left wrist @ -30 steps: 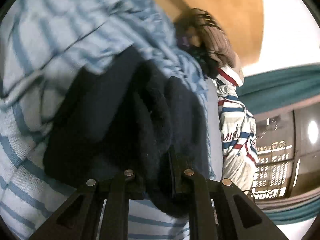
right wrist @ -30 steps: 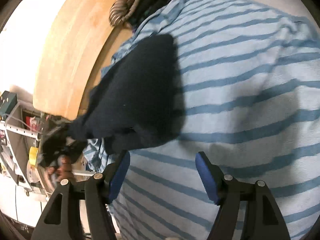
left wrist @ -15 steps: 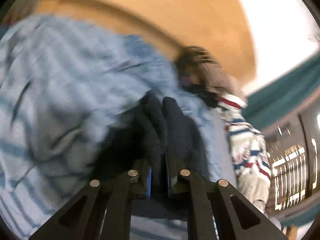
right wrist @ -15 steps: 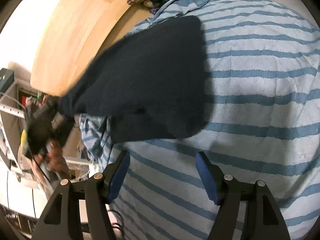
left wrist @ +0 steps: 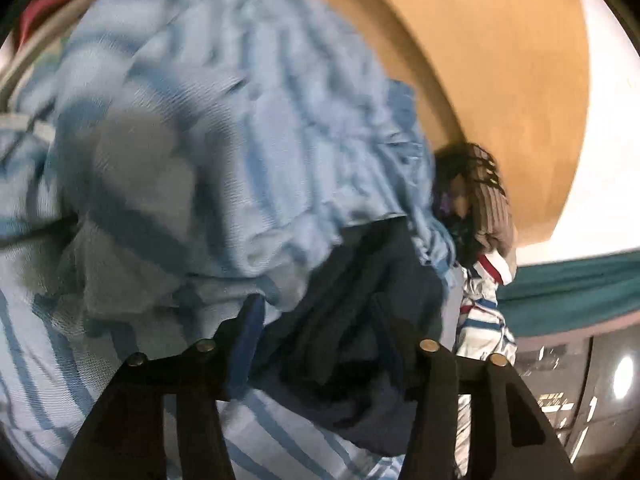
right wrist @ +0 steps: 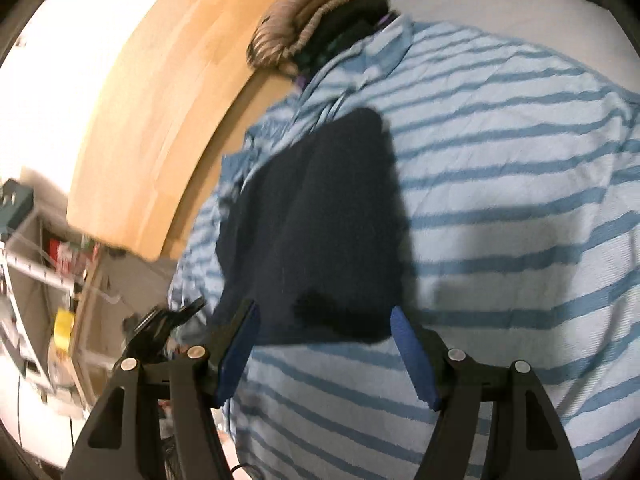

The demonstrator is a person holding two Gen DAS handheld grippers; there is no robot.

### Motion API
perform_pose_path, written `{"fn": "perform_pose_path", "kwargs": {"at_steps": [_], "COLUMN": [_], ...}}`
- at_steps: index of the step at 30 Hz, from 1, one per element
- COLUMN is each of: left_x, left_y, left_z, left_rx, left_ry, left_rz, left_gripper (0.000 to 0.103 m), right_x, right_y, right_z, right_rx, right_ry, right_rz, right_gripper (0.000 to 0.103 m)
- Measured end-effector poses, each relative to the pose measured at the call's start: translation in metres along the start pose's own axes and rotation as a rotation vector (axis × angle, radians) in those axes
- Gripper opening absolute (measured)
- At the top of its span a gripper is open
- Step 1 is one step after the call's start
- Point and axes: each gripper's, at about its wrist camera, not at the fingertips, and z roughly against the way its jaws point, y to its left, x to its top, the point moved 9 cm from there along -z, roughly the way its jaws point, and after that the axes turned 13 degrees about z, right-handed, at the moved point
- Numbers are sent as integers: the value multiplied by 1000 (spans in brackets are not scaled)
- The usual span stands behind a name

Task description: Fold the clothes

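A dark navy garment [right wrist: 320, 220] lies on a light blue striped cloth [right wrist: 500, 200] that covers most of the surface. In the left wrist view the navy garment [left wrist: 352, 320] sits bunched between the jaws of my left gripper [left wrist: 316, 312]. Those jaws are opening and stand wide apart, with the pads off the fabric. Blurred folds of the striped cloth [left wrist: 200, 140] rise behind it. My right gripper [right wrist: 322, 312] is open over the striped cloth, at the near edge of the navy garment, with nothing between its fingers.
A brown ribbed knit [right wrist: 288, 32] and a white, red and blue printed garment [left wrist: 484, 312] are piled at the far end. A wooden board [right wrist: 160, 80] runs along the side. Cluttered shelves [right wrist: 40, 280] stand beyond the left edge.
My left gripper was shut on a fold of the navy garment; its jaws now stand wide apart. The garment has settled on the striped cloth. The right gripper stays open and has drawn back slightly.
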Motion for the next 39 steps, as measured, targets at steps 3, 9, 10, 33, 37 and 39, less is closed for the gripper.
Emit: {"fn": "perform_pose_path", "kwargs": {"at_steps": [3, 9, 10, 33, 37, 39], "left_x": [-19, -38, -39, 14, -44, -74], "left_y": [-25, -40, -39, -25, -81, -72], "left_z": [-13, -64, -71, -42, -30, -46], "left_rx": [62, 215, 240, 300, 181, 267], "left_ry": [63, 156, 163, -18, 110, 222], "left_rz": [-123, -213, -220, -271, -505, -577], "left_gripper": [59, 58, 47, 3, 3, 3], "right_x": [17, 22, 20, -8, -7, -8], "right_y": [8, 32, 32, 31, 32, 33], "right_z": [-5, -55, -60, -82, -82, -81], "right_rx": [-105, -167, -179, -196, -194, -199], "right_ry": [13, 142, 152, 176, 167, 163], "right_rz": [81, 276, 286, 427, 418, 429], "right_gripper": [40, 33, 33, 40, 41, 41]}}
